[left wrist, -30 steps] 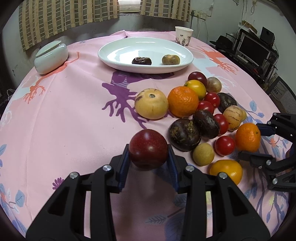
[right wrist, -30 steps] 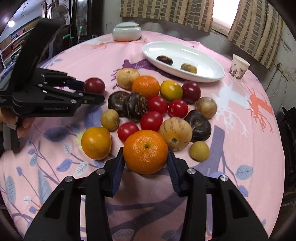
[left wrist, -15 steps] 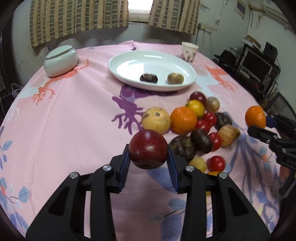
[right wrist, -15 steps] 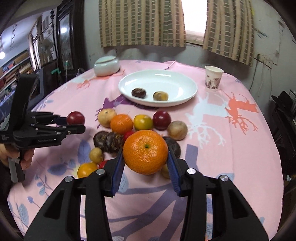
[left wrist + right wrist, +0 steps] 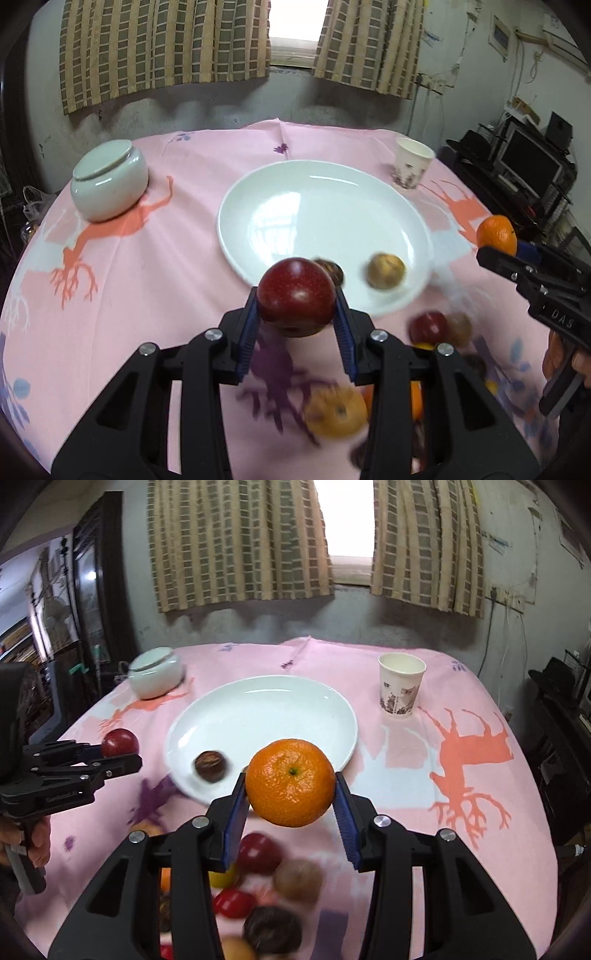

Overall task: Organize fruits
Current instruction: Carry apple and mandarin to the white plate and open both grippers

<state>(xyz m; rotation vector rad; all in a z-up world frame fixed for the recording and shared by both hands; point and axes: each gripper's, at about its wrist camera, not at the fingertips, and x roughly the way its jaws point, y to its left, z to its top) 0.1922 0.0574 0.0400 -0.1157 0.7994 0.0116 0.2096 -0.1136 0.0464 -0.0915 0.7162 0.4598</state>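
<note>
My left gripper is shut on a dark red plum, held in the air just before the near rim of the white plate. My right gripper is shut on an orange mandarin, also lifted, at the plate's near right rim. On the plate lie a dark brown fruit and a tan fruit. Each gripper shows in the other's view: the right one with the mandarin, the left one with the plum. The fruit pile lies blurred below the fingers.
A pale green lidded jar stands at the back left and a paper cup at the back right of the pink cloth. Curtains and a wall lie behind the round table; shelves with electronics stand to the right.
Both grippers rose from the fruit pile and moved toward the plate, each carrying its fruit. The plate now looks much nearer and the pile has dropped to the bottom of both views.
</note>
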